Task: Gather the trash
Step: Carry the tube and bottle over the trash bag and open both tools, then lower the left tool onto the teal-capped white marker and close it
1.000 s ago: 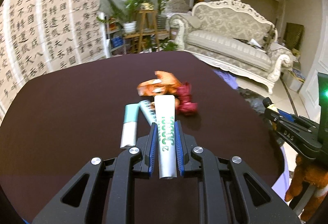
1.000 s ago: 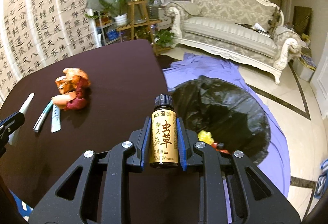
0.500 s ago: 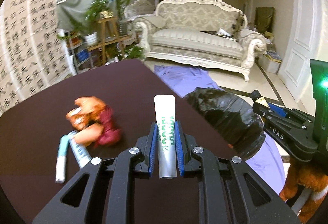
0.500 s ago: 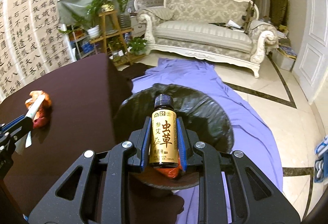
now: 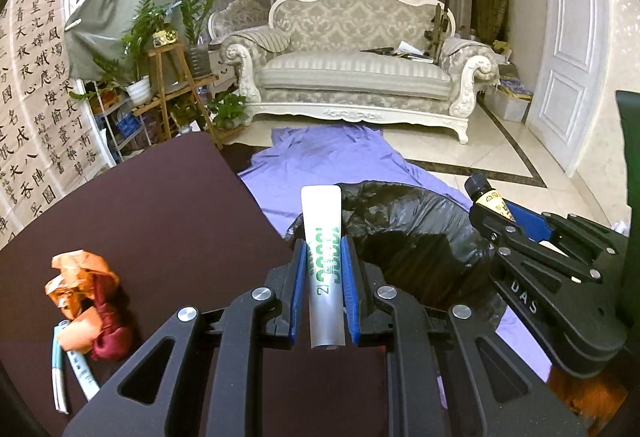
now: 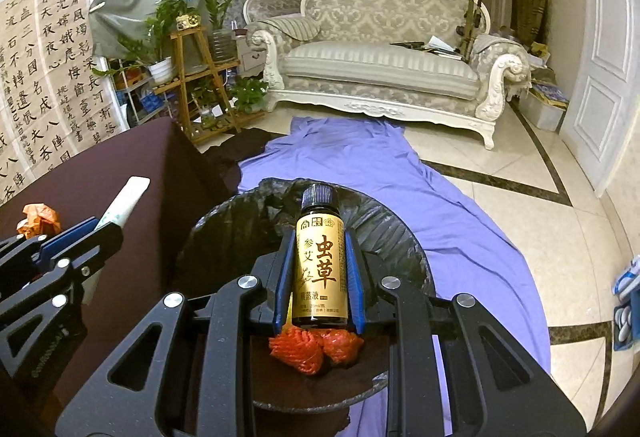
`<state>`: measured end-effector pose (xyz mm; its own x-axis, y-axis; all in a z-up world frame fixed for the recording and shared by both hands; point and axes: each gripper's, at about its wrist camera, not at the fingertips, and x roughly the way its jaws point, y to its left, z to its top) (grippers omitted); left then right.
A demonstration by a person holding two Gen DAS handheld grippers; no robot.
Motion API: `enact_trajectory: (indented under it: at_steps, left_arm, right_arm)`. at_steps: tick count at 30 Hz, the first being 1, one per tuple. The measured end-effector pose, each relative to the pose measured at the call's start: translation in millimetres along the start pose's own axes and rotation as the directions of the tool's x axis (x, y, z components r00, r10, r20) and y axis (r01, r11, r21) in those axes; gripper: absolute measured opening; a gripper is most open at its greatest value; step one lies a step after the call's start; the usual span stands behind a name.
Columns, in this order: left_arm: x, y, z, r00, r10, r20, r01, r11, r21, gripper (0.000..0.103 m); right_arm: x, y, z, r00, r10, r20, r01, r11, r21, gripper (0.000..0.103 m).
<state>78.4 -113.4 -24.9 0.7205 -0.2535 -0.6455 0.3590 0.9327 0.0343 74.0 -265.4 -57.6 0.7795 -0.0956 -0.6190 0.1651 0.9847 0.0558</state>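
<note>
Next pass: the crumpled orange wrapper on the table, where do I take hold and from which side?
Judging by its pose, grip the orange wrapper across its upper crumpled bulge, coming from above. Its lower side presses against the dark red wad and overlaps the two thin tubes, so a low or side approach would likely catch those too.

Between the jaws of the left gripper (image 5: 324,257), the white tube (image 5: 322,237) hides its cap end behind the frame. The gold bottle (image 6: 320,257) covers part of the orange-red wad (image 6: 312,349) below the right jaws. The bin's black liner (image 6: 384,233) is mostly blocked. Left of the left jaws, print on two thin tubes (image 5: 76,369) is too small to read.
</note>
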Motion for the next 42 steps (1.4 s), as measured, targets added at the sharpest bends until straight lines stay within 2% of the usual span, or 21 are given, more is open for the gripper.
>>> enact_trajectory:
  at_steps: [2, 4, 6, 7, 15, 21, 31, 38, 42]
  left_arm:
    - [6, -2, 0, 1.0, 0.0, -0.012, 0.0, 1.0, 0.003, 0.019]
    - [11, -4, 0, 1.0, -0.001, -0.028, 0.001, 1.0, 0.009, 0.024]
    - [18, -4, 1, 0.999, 0.002, -0.047, -0.001, 1.0, 0.005, 0.047]
    - [18, -3, 0, 0.999, 0.006, -0.047, -0.006, 1.0, -0.004, 0.05]
    - [7, 7, -4, 0.999, 0.026, -0.046, -0.028, 0.999, -0.041, 0.064]
    - [-12, 26, -12, 0.997, 0.07, -0.043, -0.073, 0.995, -0.069, 0.066]
    - [-53, 81, -47, 0.981, 0.177, -0.078, -0.187, 0.971, -0.148, 0.066]
    - [-80, 131, -78, 0.952, 0.279, -0.125, -0.302, 0.925, -0.232, 0.066]
    - [-82, 155, -90, 0.936, 0.312, -0.161, -0.346, 0.898, -0.272, 0.066]
  right_arm:
    - [4, -2, -1, 1.0, -0.004, -0.004, 0.004, 1.0, 0.006, 0.023]
    - [7, -4, -1, 1.0, -0.011, -0.006, 0.011, 1.0, 0.012, 0.026]
    - [8, -5, -2, 1.0, -0.023, -0.009, 0.023, 1.0, 0.018, 0.033]
    - [8, -6, -2, 1.0, -0.03, -0.005, 0.03, 0.999, 0.02, 0.039]
    - [5, -9, -5, 0.998, -0.055, -0.004, 0.055, 0.998, 0.023, 0.045]
    - [2, -1, -8, 0.999, -0.031, -0.007, 0.031, 0.999, 0.015, 0.046]
    - [-11, 51, -17, 0.998, 0.063, -0.027, -0.064, 0.996, -0.053, 0.046]
    - [-20, 97, -22, 0.99, 0.131, -0.042, -0.135, 0.984, -0.114, 0.047]
    - [-26, 121, -24, 0.985, 0.163, -0.05, -0.168, 0.974, -0.152, 0.047]
